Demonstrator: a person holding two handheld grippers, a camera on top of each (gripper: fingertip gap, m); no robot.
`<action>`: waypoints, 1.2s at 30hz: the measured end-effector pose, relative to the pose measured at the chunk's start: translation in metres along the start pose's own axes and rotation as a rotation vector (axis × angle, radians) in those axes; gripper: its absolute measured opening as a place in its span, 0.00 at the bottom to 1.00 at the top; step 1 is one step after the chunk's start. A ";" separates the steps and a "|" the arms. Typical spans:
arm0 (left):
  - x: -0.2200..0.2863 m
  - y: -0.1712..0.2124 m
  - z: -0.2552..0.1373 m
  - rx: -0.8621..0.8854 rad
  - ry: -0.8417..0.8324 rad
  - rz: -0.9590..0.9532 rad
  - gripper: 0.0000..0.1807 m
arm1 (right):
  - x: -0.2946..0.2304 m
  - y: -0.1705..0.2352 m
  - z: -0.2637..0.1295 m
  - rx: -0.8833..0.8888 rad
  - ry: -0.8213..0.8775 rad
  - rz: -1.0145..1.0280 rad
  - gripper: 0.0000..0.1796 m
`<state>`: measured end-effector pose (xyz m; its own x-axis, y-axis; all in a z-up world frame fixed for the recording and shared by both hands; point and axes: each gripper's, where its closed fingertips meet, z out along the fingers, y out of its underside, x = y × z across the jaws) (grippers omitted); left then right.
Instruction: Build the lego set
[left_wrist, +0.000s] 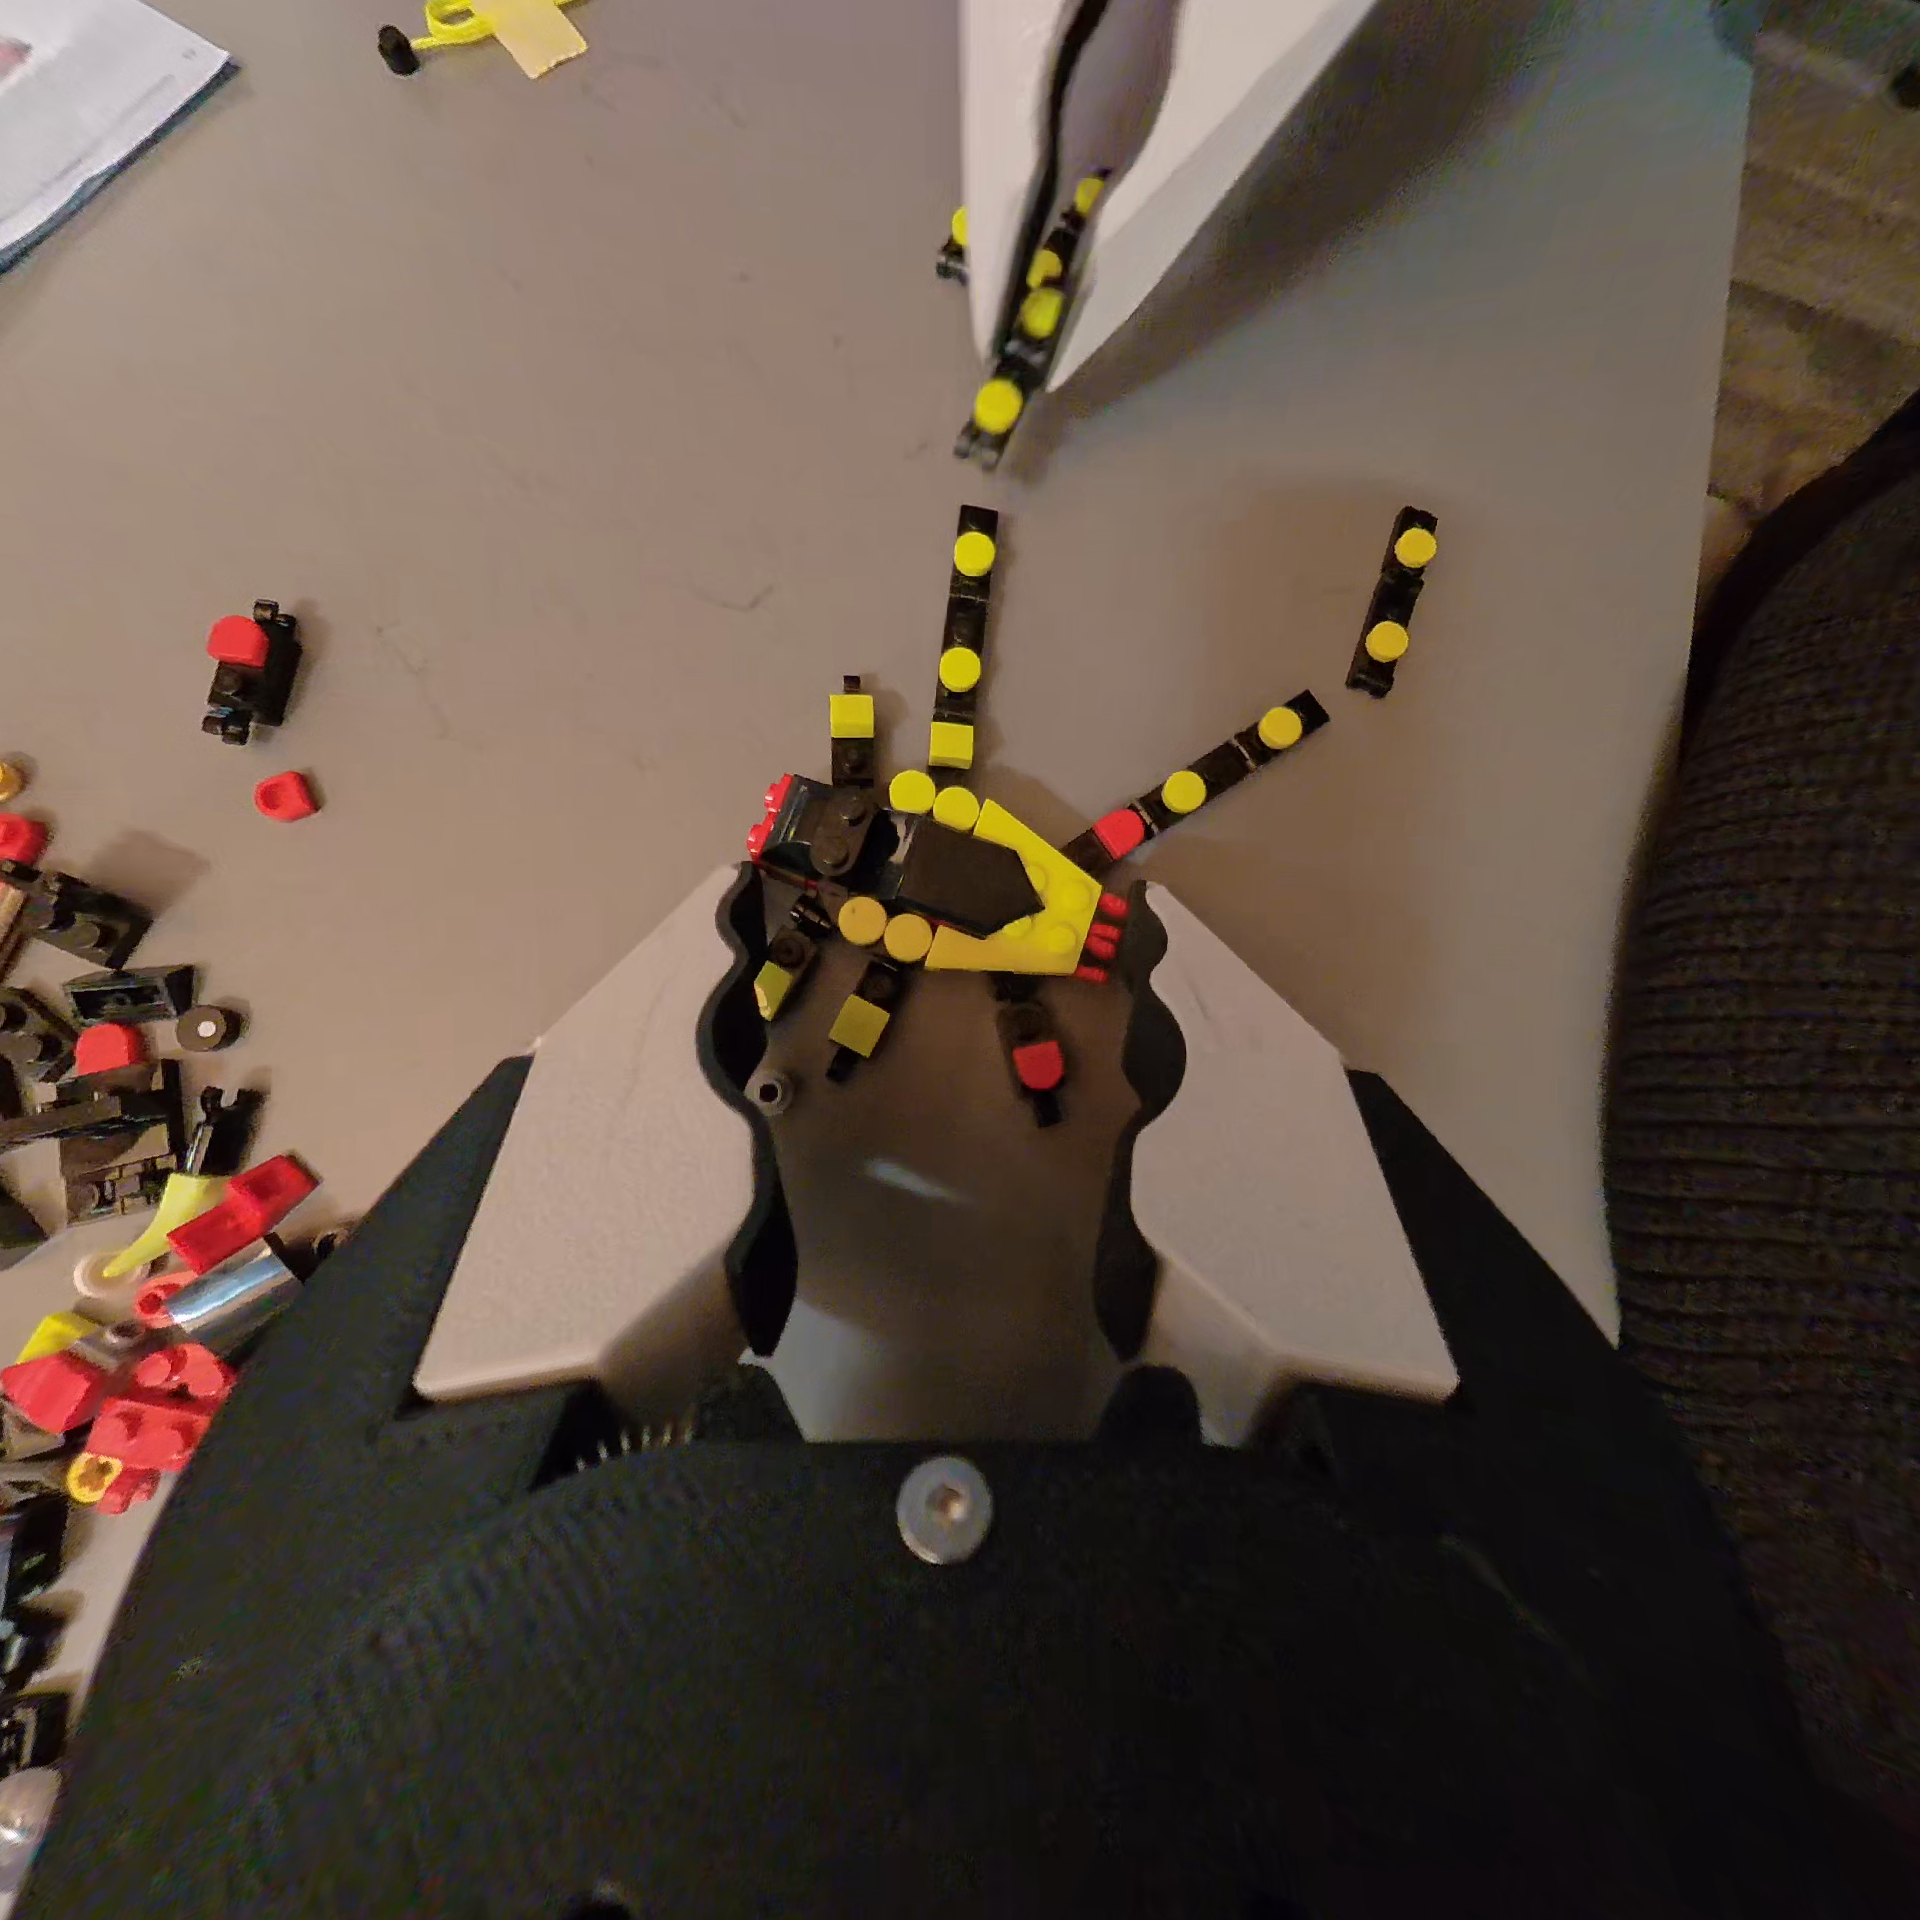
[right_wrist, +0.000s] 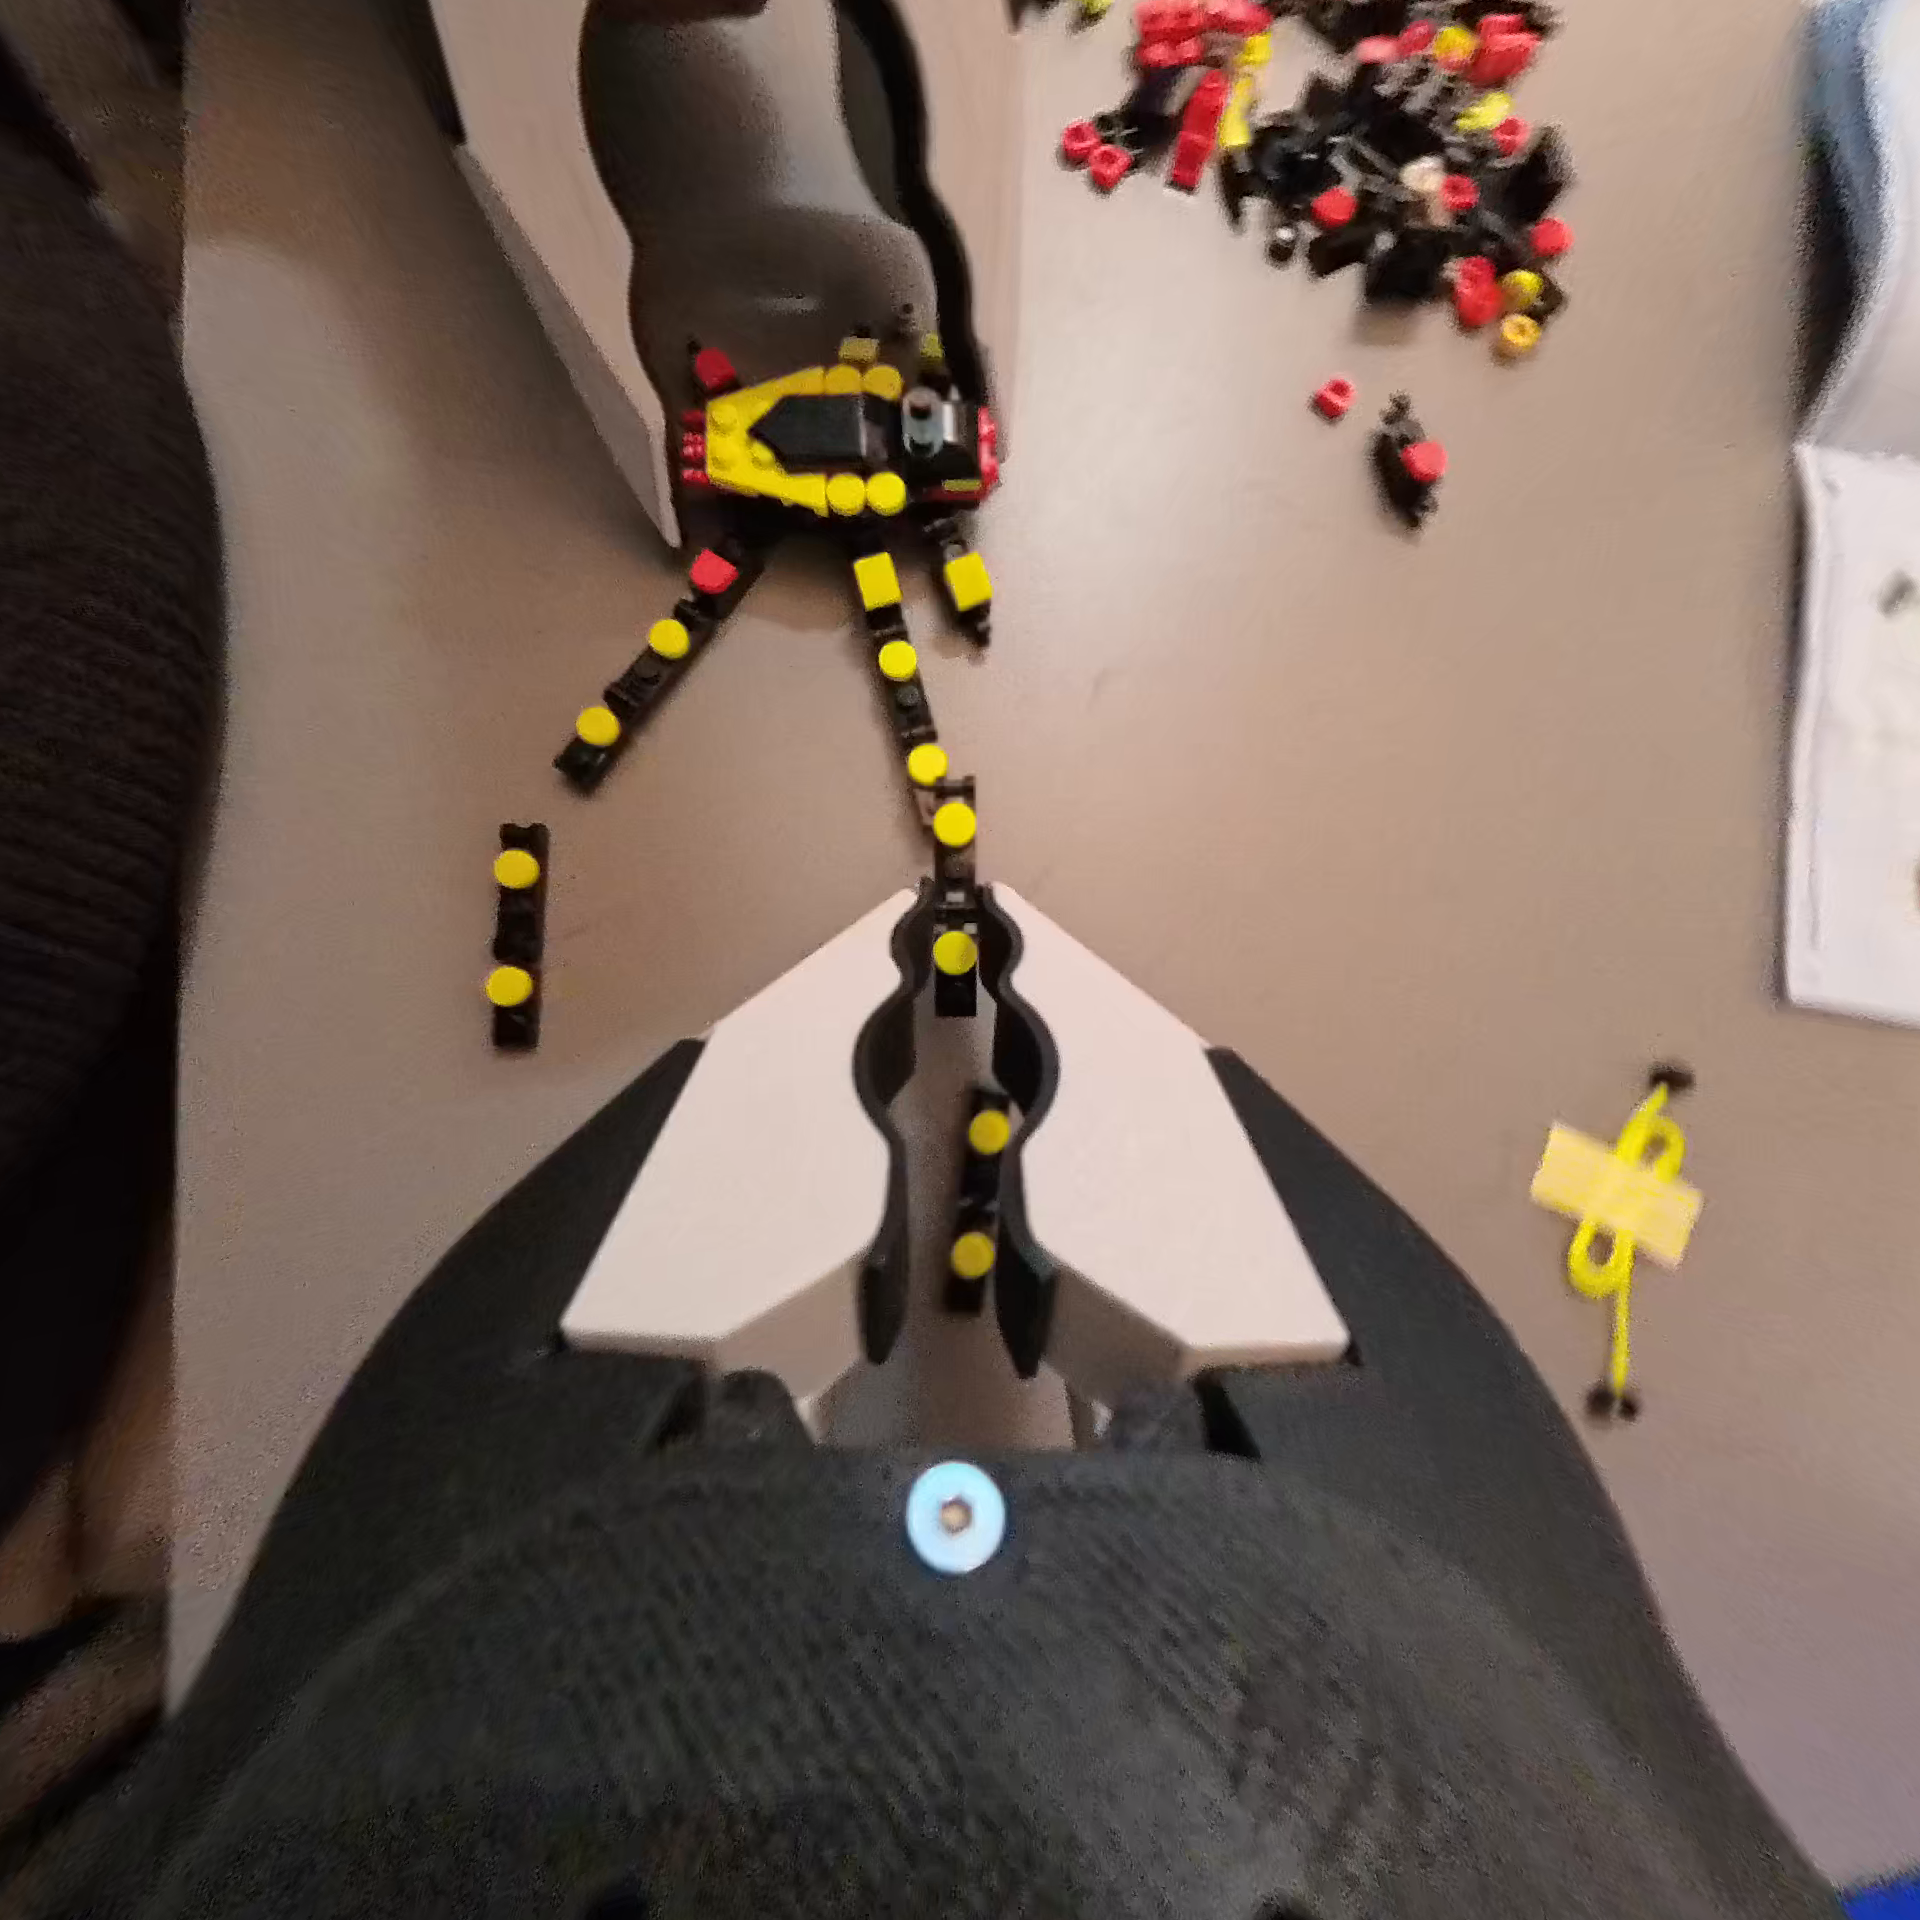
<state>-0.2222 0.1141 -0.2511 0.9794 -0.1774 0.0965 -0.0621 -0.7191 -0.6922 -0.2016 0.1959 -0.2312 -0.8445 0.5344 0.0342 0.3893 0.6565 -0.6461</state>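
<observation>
The spider-like lego model (left_wrist: 966, 883) has a yellow, black and red body with black legs carrying yellow round tiles. My left gripper (left_wrist: 935, 904) is shut on the body and holds it on the table; it also shows in the right wrist view (right_wrist: 831, 436). My right gripper (right_wrist: 956, 904) is shut on a black leg segment (right_wrist: 954, 951) with yellow tiles. The segment's free tip points at the end of the model's long middle leg (right_wrist: 909, 707). In the left wrist view a small gap shows between that segment (left_wrist: 995, 405) and the middle leg (left_wrist: 966, 613).
A loose leg segment (left_wrist: 1392, 597) lies right of the model, and another (right_wrist: 977, 1195) lies under my right fingers. A pile of red, black and yellow pieces (right_wrist: 1351, 156) sits at the side, with a small black-red assembly (left_wrist: 249, 665) nearby. A booklet (right_wrist: 1860, 727), a yellow string tag (right_wrist: 1616, 1205) and dark fabric (left_wrist: 1787, 1039) lie around the edges. The gap from one gripper's tips to the other's is roughly 10 cm.
</observation>
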 end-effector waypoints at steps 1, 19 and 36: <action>0.001 0.000 0.000 0.000 0.005 0.004 0.37 | 0.002 -0.002 0.005 -0.021 -0.042 -0.038 0.03; 0.002 0.000 0.000 0.023 0.014 -0.001 0.36 | 0.010 -0.018 0.040 -0.083 -0.274 -0.214 0.03; 0.001 -0.001 0.000 0.011 0.009 -0.016 0.36 | 0.010 -0.020 0.043 -0.109 -0.326 -0.304 0.03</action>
<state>-0.2210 0.1145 -0.2507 0.9786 -0.1717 0.1138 -0.0440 -0.7142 -0.6986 -0.2342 0.1652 -0.2506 -0.9912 0.1251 -0.0431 0.1277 0.8193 -0.5590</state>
